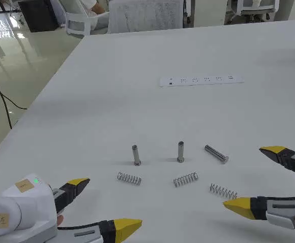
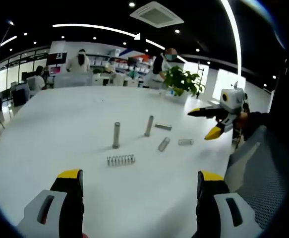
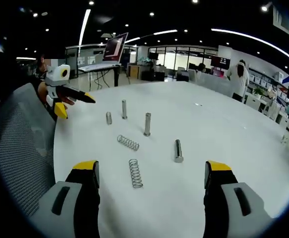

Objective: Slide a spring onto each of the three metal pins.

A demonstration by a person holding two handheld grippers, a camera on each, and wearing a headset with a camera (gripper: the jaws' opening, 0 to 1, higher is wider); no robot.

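Now the left gripper [image 1: 112,201] and right gripper [image 1: 245,176] are both held wide open, with nothing in them. The right spring [image 1: 223,191] is laid flat on the table [image 1: 137,91], just beside the right gripper, its length running left to right. The lying pin [image 1: 216,154] is found behind it.

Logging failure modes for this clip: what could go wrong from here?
1. The right pin lies on its side and may roll when a spring is pushed on.
2. The left pin and middle pin stand unsupported; a nudge could topple them.
3. The thin springs lie flat and could slip from the jaws.
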